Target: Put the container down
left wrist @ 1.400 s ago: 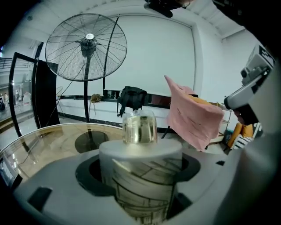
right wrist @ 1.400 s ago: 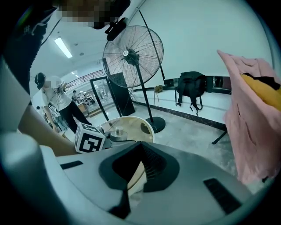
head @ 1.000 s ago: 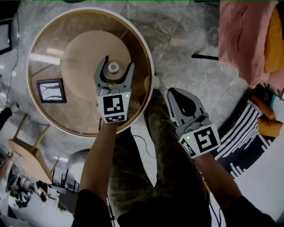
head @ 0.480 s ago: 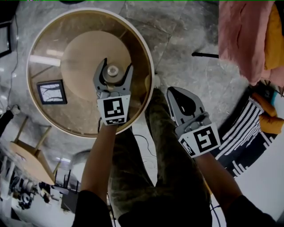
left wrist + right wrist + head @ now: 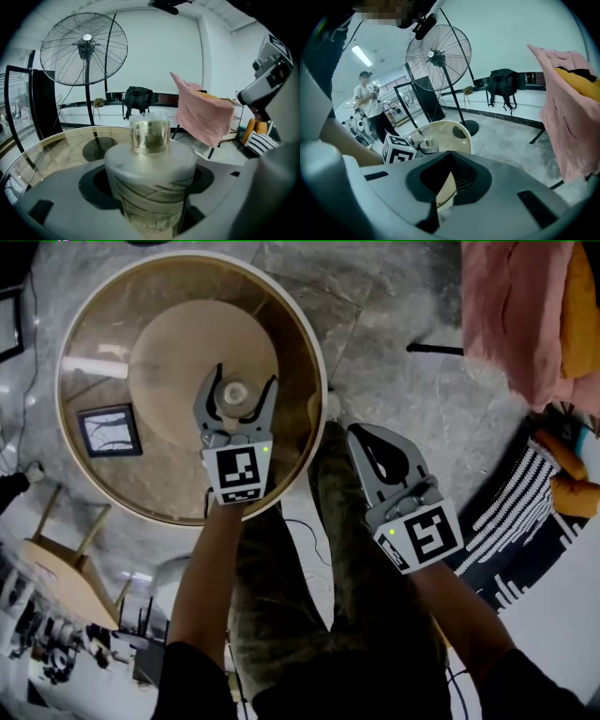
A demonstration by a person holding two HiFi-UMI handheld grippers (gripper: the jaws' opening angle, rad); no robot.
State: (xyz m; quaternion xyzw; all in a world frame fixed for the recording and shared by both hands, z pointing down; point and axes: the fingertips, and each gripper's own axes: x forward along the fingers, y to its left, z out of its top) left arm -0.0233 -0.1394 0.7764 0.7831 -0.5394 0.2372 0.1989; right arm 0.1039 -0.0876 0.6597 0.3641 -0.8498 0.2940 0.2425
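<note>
The container (image 5: 234, 390) is a frosted bottle with a gold cap (image 5: 150, 133). It sits between the curved jaws of my left gripper (image 5: 247, 373), which is shut on its body. Whether it touches the glass is unclear. It is over the middle of a round glass table (image 5: 309, 334), above the table's wooden base disc (image 5: 178, 343). My right gripper (image 5: 361, 432) hangs off the table's right edge, above the person's knee. It is shut, with nothing in it. In the right gripper view the table (image 5: 457, 131) lies ahead and to the left.
A pink cloth (image 5: 511, 324) drapes over a chair at the upper right. A striped cushion (image 5: 516, 521) lies at the right. A dark picture frame (image 5: 110, 430) shows through the glass. A standing fan (image 5: 84, 47) and a person (image 5: 370, 103) are farther off.
My left gripper and the container in it have shifted slightly back toward the person, relative to the table. The right gripper has barely moved.
</note>
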